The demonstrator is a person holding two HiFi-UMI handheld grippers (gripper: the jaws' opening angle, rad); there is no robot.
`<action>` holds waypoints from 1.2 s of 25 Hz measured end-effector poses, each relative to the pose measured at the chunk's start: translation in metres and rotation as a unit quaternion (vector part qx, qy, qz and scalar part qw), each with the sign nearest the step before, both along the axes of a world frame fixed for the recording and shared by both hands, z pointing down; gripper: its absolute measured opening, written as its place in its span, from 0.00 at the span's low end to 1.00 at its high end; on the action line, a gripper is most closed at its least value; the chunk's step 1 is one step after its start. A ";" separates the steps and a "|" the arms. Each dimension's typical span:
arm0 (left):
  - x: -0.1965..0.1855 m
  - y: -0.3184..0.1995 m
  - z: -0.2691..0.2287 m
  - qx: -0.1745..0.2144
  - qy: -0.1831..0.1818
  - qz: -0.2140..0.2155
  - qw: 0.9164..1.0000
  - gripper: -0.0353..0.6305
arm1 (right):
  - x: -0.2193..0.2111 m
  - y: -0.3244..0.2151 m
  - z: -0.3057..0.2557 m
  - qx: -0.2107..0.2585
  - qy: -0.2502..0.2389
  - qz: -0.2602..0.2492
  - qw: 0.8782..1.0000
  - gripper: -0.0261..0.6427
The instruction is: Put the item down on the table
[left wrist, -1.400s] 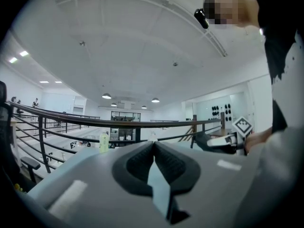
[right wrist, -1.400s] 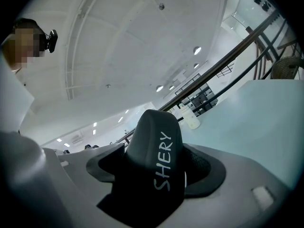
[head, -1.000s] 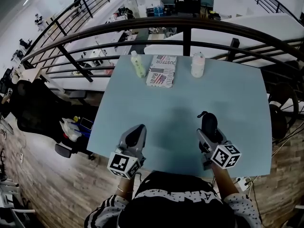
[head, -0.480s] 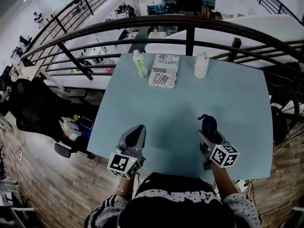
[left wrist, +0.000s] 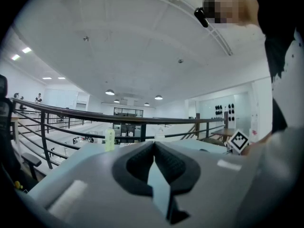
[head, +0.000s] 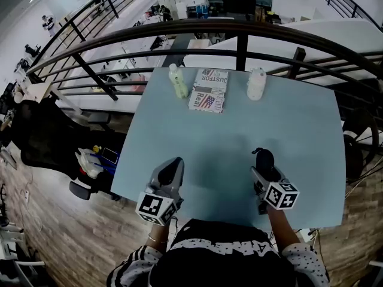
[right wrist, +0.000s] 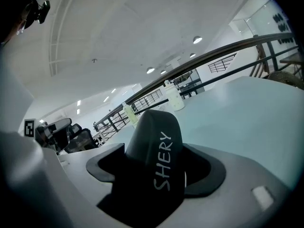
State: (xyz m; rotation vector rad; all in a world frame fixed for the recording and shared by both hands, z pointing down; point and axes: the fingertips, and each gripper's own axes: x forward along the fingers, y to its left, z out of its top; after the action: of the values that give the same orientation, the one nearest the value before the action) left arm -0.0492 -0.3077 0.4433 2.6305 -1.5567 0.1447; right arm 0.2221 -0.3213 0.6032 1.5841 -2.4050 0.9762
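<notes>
A black item with white lettering "SHERY" is clamped between the jaws of my right gripper. In the head view that gripper is low over the light blue table, near its front right, with the black item sticking out past the jaws. I cannot tell whether the item touches the tabletop. My left gripper hovers at the front left edge, and in its own view the left gripper is shut with nothing between the pads.
At the table's far edge stand a pale green bottle, a printed flag-pattern packet and a white bottle. A dark metal railing runs behind the table. The drop to the wooden floor lies left of the table.
The right gripper with the black item has drawn slightly toward the table's front edge. The left gripper has hardly moved.
</notes>
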 end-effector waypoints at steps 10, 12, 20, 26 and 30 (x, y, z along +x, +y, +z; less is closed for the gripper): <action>0.000 -0.001 0.003 -0.006 -0.006 -0.001 1.000 0.05 | 0.003 -0.003 0.024 -0.024 0.028 -0.006 0.999 0.60; -0.002 -0.001 0.003 -0.005 -0.006 -0.003 1.000 0.05 | 0.003 -0.003 0.029 -0.029 0.032 -0.007 0.999 0.60; -0.003 -0.003 0.004 -0.009 -0.012 -0.011 1.000 0.05 | 0.004 -0.007 0.044 -0.046 0.047 -0.016 0.998 0.60; -0.003 -0.004 0.006 -0.011 -0.012 -0.016 1.000 0.05 | 0.005 -0.008 0.054 -0.058 0.065 -0.026 0.996 0.60; -0.005 -0.003 0.006 -0.012 -0.013 -0.021 1.000 0.05 | 0.006 -0.009 0.059 -0.066 0.075 -0.031 0.995 0.60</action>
State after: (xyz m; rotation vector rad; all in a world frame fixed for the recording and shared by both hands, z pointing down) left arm -0.0538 -0.3109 0.4492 2.5874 -1.6059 0.1950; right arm 0.2279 -0.3303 0.6627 1.4730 -2.2274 0.9467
